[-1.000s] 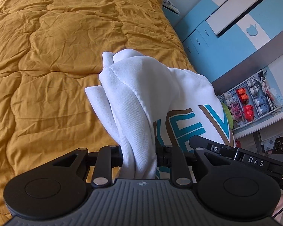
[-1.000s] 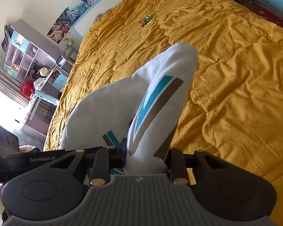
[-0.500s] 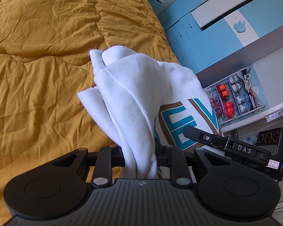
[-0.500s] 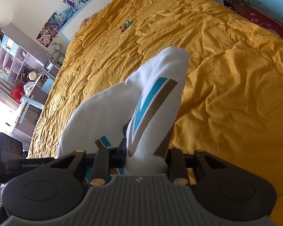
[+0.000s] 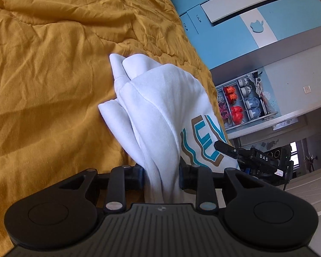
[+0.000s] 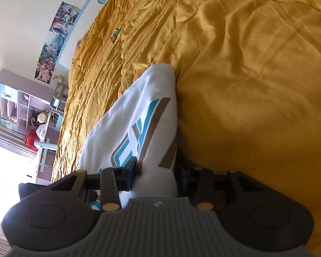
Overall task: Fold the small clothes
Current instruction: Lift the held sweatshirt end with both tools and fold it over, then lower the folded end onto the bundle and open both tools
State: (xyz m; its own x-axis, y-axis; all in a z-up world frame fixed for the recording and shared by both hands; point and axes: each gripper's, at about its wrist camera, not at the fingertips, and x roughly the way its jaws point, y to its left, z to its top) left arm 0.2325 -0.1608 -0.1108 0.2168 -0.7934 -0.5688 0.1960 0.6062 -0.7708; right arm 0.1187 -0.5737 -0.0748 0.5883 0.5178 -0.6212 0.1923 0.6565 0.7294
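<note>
Above the quilt [image 5: 42,85], left gripper [image 5: 160,176] clenches the garment [image 5: 158,107]; right gripper [image 6: 155,174] likewise.

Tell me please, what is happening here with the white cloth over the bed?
A person holds a two-finger gripper in each hand, and both grip the same white garment with teal and brown lettering. The left gripper and the right gripper are each shut on a bunch of its fabric, above the mustard-yellow quilt. The garment is bunched, not yet laid flat or folded.
</note>
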